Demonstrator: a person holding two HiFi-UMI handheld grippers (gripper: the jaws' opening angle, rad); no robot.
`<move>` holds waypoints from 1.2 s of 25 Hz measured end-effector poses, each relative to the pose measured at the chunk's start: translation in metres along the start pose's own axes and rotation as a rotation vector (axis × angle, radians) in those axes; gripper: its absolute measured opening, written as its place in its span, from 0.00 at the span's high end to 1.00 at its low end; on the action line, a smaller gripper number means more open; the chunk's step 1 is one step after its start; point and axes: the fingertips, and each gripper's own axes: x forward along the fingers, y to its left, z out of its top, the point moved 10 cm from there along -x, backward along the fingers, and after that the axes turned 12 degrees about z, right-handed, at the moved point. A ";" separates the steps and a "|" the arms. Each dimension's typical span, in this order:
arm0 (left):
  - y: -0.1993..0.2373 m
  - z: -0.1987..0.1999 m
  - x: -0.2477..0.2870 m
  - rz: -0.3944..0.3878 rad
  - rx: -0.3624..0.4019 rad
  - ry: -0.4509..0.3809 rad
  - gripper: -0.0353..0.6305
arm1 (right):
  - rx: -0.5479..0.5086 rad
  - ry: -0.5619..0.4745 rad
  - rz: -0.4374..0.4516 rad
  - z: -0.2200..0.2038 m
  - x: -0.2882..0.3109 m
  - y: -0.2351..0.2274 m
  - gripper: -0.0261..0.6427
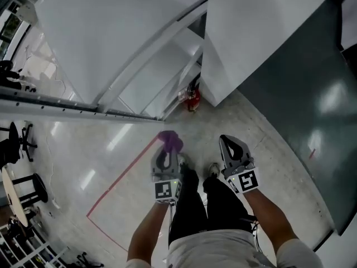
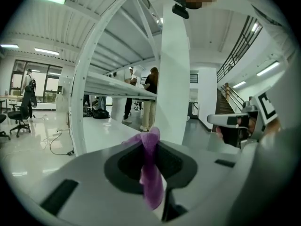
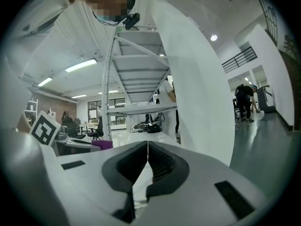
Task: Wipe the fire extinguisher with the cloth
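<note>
While my left hand-held gripper [image 1: 166, 152] pinches the purple cloth [image 1: 170, 140] and my right hand-held gripper [image 1: 226, 143] is closed on nothing, the red fire extinguisher [image 1: 192, 99] stands on the floor [image 1: 111, 149] ahead — well apart, about midway between both.

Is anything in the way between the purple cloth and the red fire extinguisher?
Nothing visible is. The left tongs hold the cloth above the floor. The fire extinguisher stands ahead on that floor, tucked beside the white column.
</note>
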 end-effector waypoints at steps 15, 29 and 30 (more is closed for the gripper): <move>0.059 -0.138 0.119 -0.028 -0.059 0.130 0.86 | -0.002 0.044 -0.007 -0.111 0.076 -0.042 0.94; 0.036 -0.394 0.248 -0.083 -0.023 0.104 0.86 | 0.017 0.019 0.162 -0.361 0.141 -0.124 0.94; 0.037 -0.413 0.255 -0.069 -0.030 0.122 0.86 | 0.010 0.019 0.176 -0.377 0.145 -0.129 0.94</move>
